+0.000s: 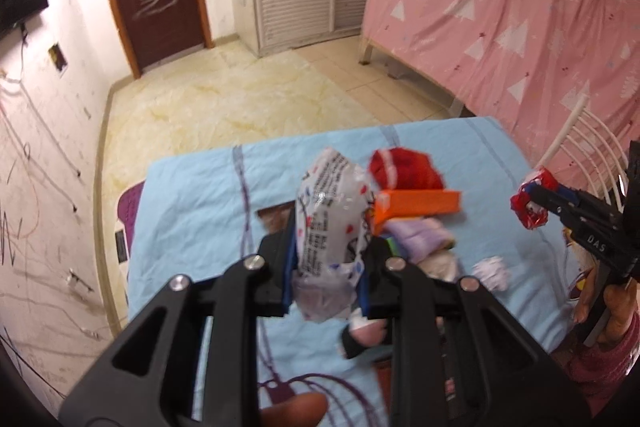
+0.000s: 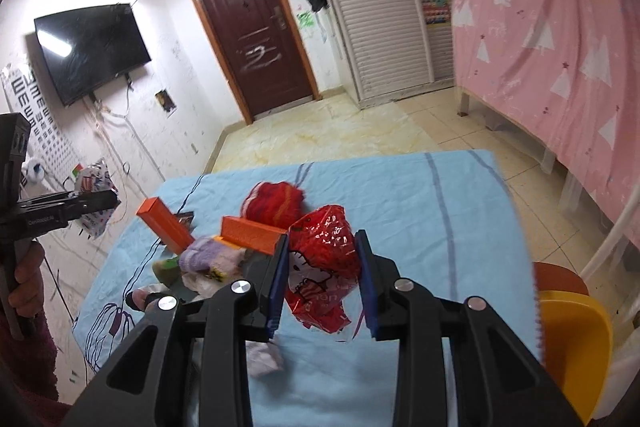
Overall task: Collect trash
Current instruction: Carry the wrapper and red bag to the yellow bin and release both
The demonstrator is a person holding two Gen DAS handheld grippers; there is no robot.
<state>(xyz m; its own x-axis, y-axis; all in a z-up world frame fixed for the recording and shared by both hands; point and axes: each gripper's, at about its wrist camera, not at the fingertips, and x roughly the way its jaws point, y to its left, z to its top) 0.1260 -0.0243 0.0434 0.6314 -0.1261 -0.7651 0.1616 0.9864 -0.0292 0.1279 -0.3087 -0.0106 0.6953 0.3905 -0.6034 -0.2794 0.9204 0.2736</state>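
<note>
red wrapper between right tool pads

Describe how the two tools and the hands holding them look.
Both tools are black plastic frames with round silver bolts and blue pads on the fingers. The left tool has a pistol-style handle. The right tool bears white letters on its side, seen from the left wrist view. The right hand wears a dark pink knit sleeve, and the left hand a maroon one.

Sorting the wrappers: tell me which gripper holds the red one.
The right gripper holds the red foil wrapper; the left gripper grips a white printed wrapper.
</note>
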